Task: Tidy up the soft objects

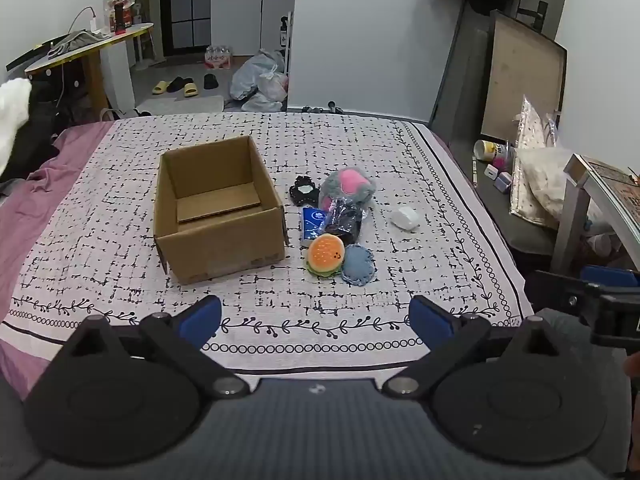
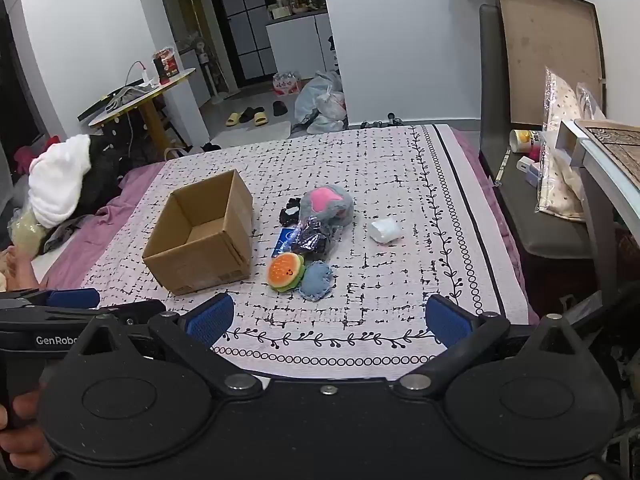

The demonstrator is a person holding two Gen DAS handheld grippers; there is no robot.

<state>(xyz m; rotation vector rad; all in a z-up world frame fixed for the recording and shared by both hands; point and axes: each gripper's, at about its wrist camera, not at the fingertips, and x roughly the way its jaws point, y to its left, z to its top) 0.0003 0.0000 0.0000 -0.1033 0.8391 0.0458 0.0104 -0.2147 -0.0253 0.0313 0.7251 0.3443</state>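
Note:
An open, empty cardboard box (image 1: 218, 210) (image 2: 200, 236) sits on the patterned bedspread (image 1: 360, 152). Right of it lies a pile: a burger plush (image 1: 325, 256) (image 2: 285, 271), a blue round cushion (image 1: 359, 265) (image 2: 317, 280), a grey and pink plush (image 1: 348, 186) (image 2: 328, 204), a shiny dark packet (image 1: 345, 220) (image 2: 310, 236), a blue tissue pack (image 1: 312, 220) (image 2: 283, 240) and a black item (image 1: 304, 190) (image 2: 291, 210). A white soft object (image 1: 405, 218) (image 2: 385, 230) lies apart to the right. My left gripper (image 1: 316, 316) and right gripper (image 2: 330, 316) are open and empty, near the bed's front edge.
A bench (image 2: 540, 200) with bags and bottles runs along the bed's right side. Clothes are heaped at the bed's left (image 2: 60, 192). A round table (image 1: 80, 52) stands at the back left. Slippers and bags lie on the floor beyond.

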